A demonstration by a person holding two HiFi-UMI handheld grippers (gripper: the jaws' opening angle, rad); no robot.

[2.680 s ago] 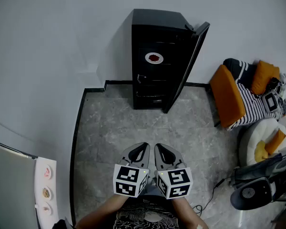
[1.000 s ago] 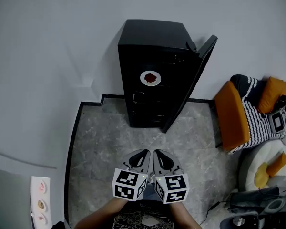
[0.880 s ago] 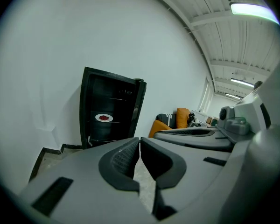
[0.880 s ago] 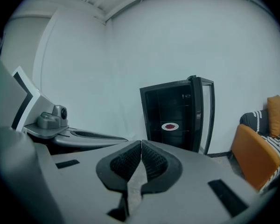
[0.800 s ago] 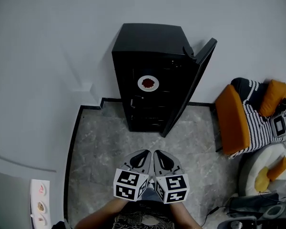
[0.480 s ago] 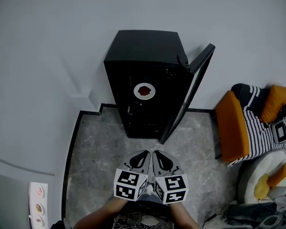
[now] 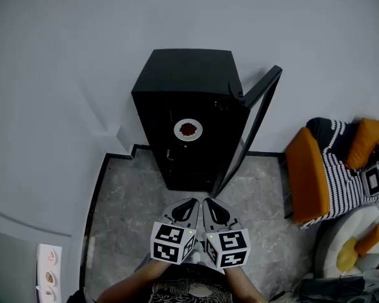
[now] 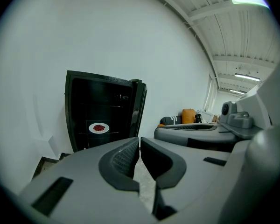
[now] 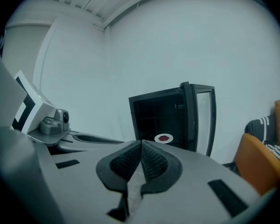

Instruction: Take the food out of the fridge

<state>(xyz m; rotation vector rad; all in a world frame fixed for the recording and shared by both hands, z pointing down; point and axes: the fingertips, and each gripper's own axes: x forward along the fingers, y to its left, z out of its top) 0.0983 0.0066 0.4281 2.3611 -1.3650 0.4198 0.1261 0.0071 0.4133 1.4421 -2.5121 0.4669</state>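
Note:
A black fridge (image 7: pixel 188 87) stands against the grey wall with its glass door (image 7: pixel 249 130) swung open to the right. On a shelf inside rests a white plate of red food (image 7: pixel 188 129), which also appears as the plate (image 8: pixel 99 128) in the left gripper view and the plate (image 9: pixel 164 138) in the right gripper view. My left gripper (image 7: pixel 191 202) and right gripper (image 7: pixel 210 202) are held side by side over the floor, a good way short of the fridge. Both are shut with nothing between the jaws.
Grey marble floor (image 7: pixel 139 188) with a black skirting edge lies between me and the fridge. An orange and striped seat (image 7: pixel 328 163) stands at the right. A white panel with small dishes (image 7: pixel 48 273) sits at the bottom left corner.
The fridge has come nearer and lower in the head view as I moved toward it. Both grippers keep the same shut pose side by side.

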